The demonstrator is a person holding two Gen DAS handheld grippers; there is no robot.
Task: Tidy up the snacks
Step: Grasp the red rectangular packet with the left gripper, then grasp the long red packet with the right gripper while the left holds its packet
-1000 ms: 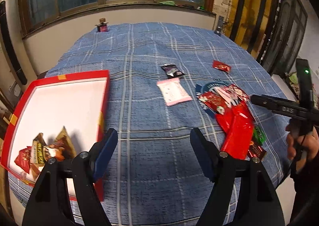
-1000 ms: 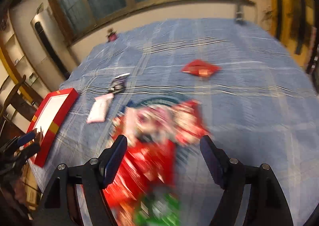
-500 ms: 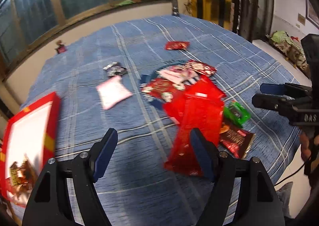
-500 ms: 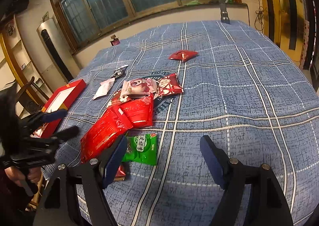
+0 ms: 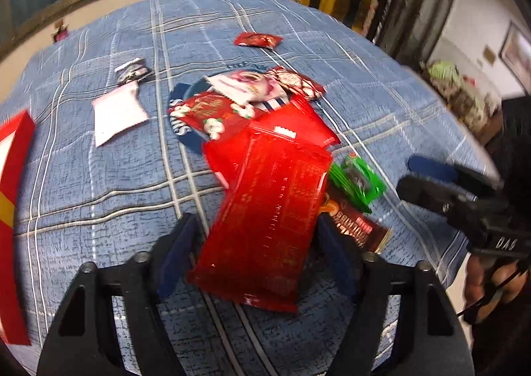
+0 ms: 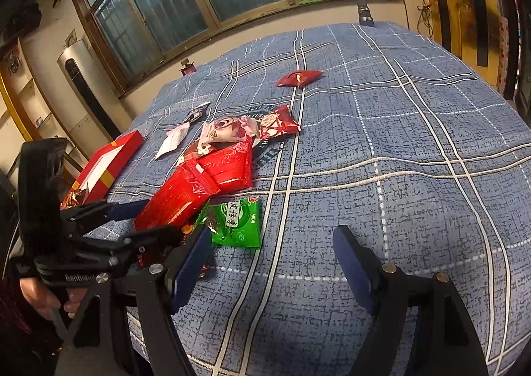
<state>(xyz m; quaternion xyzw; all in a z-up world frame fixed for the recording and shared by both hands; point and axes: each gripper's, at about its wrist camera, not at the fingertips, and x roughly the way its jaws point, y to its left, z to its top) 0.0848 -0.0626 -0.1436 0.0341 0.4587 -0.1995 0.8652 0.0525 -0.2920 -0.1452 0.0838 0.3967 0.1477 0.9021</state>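
Just changed: a second ago my left gripper (image 5: 257, 245) looked across open cloth beside the red box (image 6: 106, 165); it has since swung over to the snack pile and dropped in around the long red packet (image 5: 268, 210).
Left gripper: jaws closing, the packet's near end between them. I can't tell whether the pads are pressing on the wrapper yet, so I don't count it as held.
Right gripper: my right gripper (image 6: 272, 253) stands wide apart with nothing in it, over bare blue checked cloth just beside the green packet (image 6: 235, 220). Its view was smeared a second ago and is sharp now.
Where the snacks are: the long red packet lies on the desk (image 6: 415, 130), overlapping another red pack, with the green packet and a dark brown bar (image 5: 356, 226) at its right edge. A pink-and-white pack (image 5: 245, 87), a small red pouch (image 5: 258, 39), a pale pink sachet (image 5: 117, 113) and a dark sachet (image 5: 132, 70) lie farther out.
Meaning for the task: I judge this as the pick of the next snack bound for the red box, which already has a few packs inside.
Hard to see: the left view is blurred; the box is cut off at its edge there; the bar is mostly covered; print on most wrappers is unreadable.
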